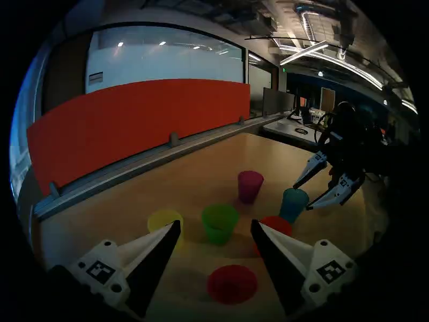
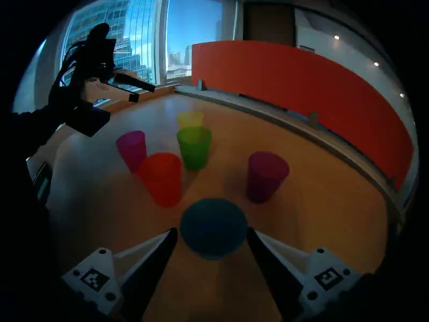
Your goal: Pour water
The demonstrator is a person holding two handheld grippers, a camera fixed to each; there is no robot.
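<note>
Between right gripper fingers (marker-tagged) — blue cup.

Table: pale wood-look top, smooth, and it carried a low satin sheen.
Green cup: translucent plastic; its wall looked smooth and faintly glossy.
Yellow cup, just beside the green cup: the same translucent plastic.
Magenta cup, beyond the green cup: plastic, which looked denser and less see-through.
Red cup, nearer than the green cup: smooth plastic with a dull shine.
Partition, well behind the green cup: the orange panel was matt, and its material could not be told.
Rail, below the partition: grey and metal-looking.
Left gripper: fingers were matt white plastic with black inner faces.
</note>
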